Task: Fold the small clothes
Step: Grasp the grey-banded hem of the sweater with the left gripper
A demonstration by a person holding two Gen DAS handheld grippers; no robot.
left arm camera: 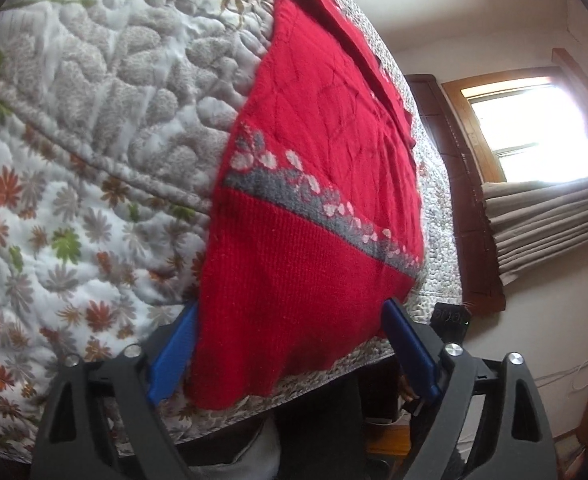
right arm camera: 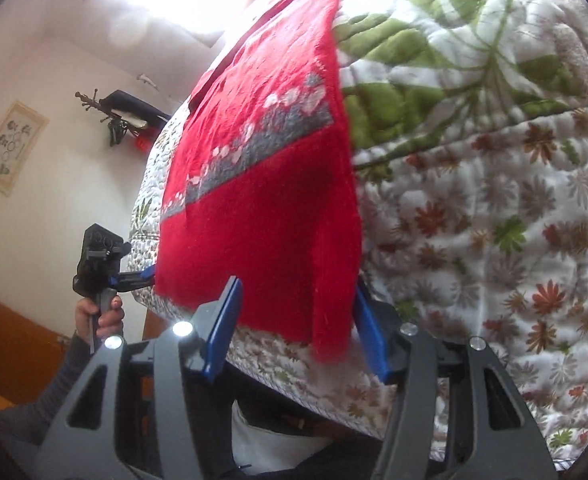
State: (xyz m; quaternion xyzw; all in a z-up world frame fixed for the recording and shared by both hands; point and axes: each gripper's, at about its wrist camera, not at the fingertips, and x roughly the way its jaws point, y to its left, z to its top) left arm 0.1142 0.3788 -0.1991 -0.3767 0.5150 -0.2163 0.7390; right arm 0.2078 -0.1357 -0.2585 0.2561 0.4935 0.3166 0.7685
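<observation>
I see the red knitted sweater (left arm camera: 314, 184) lying flat on the quilted bed (left arm camera: 93, 140), its ribbed hem (left arm camera: 294, 300) overhanging the bed's near edge. My left gripper (left arm camera: 294, 348) and right gripper (right arm camera: 298, 332) both have fingers spread wide, straddling the hem's two corners. The sweater's long axis runs straight away from both.
</observation>
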